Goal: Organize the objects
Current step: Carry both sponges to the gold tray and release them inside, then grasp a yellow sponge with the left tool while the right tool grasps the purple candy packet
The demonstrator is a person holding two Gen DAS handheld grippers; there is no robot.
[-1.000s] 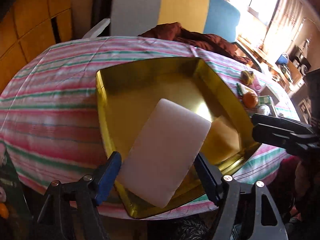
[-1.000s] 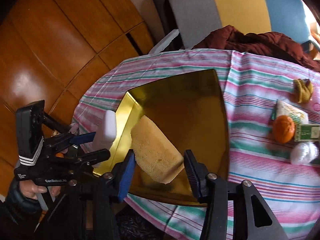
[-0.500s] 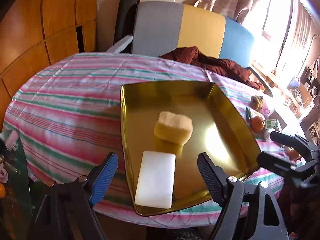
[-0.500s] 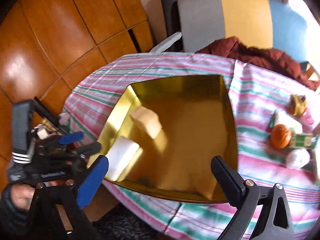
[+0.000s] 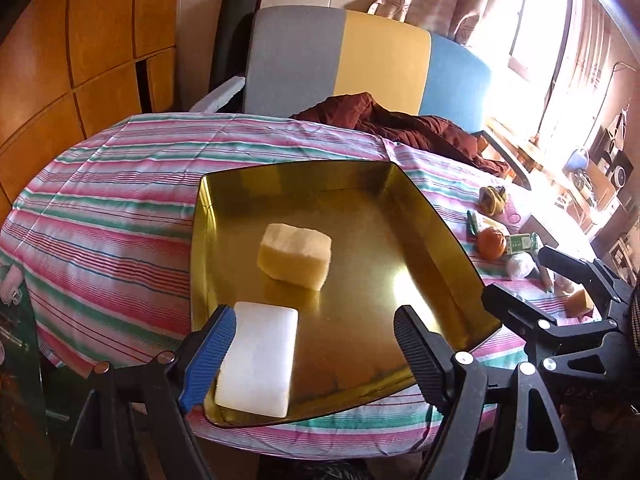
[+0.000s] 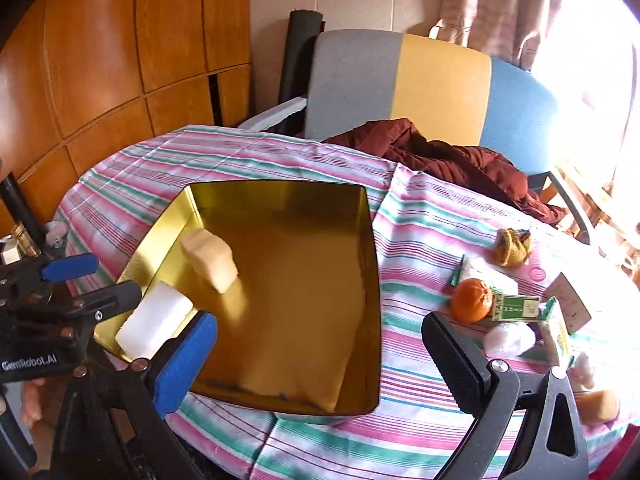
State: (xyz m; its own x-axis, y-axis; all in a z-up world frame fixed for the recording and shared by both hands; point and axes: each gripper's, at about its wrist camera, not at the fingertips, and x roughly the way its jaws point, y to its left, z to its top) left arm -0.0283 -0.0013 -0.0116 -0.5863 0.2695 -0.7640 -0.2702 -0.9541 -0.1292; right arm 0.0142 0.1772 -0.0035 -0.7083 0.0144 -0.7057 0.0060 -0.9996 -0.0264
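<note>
Glossy gold metal tray (image 5: pixel 420 216); porous yellow sponge (image 5: pixel 295 255); smooth matt white block (image 5: pixel 260 360); striped cloth tablecloth (image 5: pixel 112 208).

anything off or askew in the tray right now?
Nothing damaged or spilled. The yellow sponge sits skewed mid-tray; the white block lies flat at the near corner. Both grippers are open.

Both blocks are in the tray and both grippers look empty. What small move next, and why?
Probably swing the open right gripper right toward the orange: it lies loose on the tablecloth outside the gold tray, nearest those fingers.
</note>
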